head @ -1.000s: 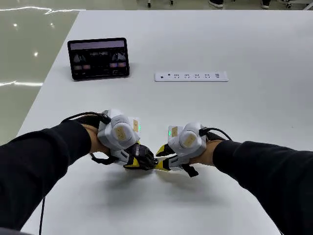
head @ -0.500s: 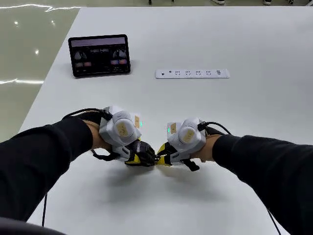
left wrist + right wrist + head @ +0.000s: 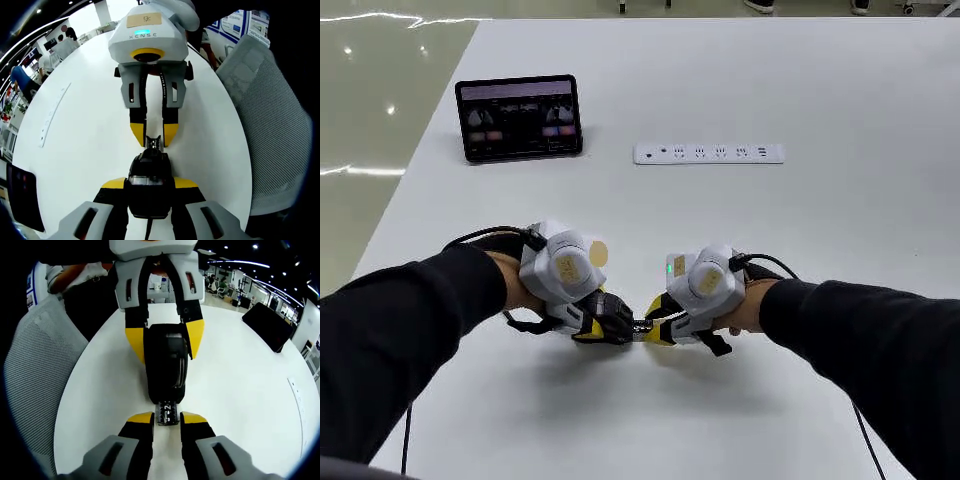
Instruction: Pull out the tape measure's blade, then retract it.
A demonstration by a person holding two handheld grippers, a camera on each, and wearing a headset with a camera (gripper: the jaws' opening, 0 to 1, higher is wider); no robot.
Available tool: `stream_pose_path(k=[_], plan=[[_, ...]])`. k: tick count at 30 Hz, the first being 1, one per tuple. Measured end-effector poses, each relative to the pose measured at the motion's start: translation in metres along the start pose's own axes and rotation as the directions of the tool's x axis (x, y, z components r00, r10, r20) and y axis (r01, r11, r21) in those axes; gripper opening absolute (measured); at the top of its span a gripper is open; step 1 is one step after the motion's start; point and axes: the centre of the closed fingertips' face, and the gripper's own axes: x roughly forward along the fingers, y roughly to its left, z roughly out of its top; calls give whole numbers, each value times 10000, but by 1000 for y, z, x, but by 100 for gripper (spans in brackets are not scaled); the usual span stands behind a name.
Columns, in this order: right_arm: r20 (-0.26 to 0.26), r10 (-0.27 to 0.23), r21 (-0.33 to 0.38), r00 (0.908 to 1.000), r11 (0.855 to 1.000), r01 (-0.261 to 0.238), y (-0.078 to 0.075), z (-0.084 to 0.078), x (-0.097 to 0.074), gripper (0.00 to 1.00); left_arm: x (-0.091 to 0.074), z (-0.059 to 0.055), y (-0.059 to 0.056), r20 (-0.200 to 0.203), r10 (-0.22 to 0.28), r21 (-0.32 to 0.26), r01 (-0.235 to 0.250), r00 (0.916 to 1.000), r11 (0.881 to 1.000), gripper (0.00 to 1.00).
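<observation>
Close to the near edge of the desk point(image 3: 740, 80), about midway along it, the two grippers meet tip to tip, each held by a hand in a black sleeve point(image 3: 410, 320). The left gripper point(image 3: 603, 325) has its jaws clamped on the black case of the tape point(image 3: 167, 360), one yellow tip on each side. The case lies just above the desktop; whether it touches cannot be told. The right gripper point(image 3: 658, 330) faces it, jaws closed on the blade point(image 3: 166, 413). Only a short piece of blade is out, marked with a 2, and the blade's end hook point(image 3: 153, 142) sits between the yellow tips, just off the mouth of the case. A black cable point(image 3: 480, 238) loops from the left gripper back over the wrist. Farther in, past the middle of the desk, a white power strip point(image 3: 709, 154) lies parallel to the near edge. A tablet point(image 3: 518, 117) stands propped near the left edge, its screen lit. Beyond the near edge, a grey mesh chair point(image 3: 270, 115) shows in the left gripper view.
</observation>
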Motion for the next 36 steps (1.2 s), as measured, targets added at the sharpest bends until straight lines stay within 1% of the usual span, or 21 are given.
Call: stream_pose_path(k=[2,3,4,9,18,36], plan=[[-97,-30,-110,9999,9999,29,0,0,5,14,0,0,0,16,7,8,-7,10000,10000,29],[-83,-179,-128,9998,9998,178,-3,1,7,12,0,0,0,21,6,11,-6,10000,10000,29],[-118,-135,-28,9998,9999,134,-2,1,7,12,0,0,0,21,11,13,-11,10000,10000,29],[-117,-77,12,9999,10000,77,-3,-1,5,10,-1,0,1,88,45,-71,-44,10000,10000,29],[-154,-116,127,9998,9999,118,-4,-2,2,10,-2,-1,1,98,65,-72,-65,9999,10000,29],[-298,-241,317,9993,9992,250,-4,-15,-10,10,-1,0,1,85,66,-75,-65,9999,10000,28]])
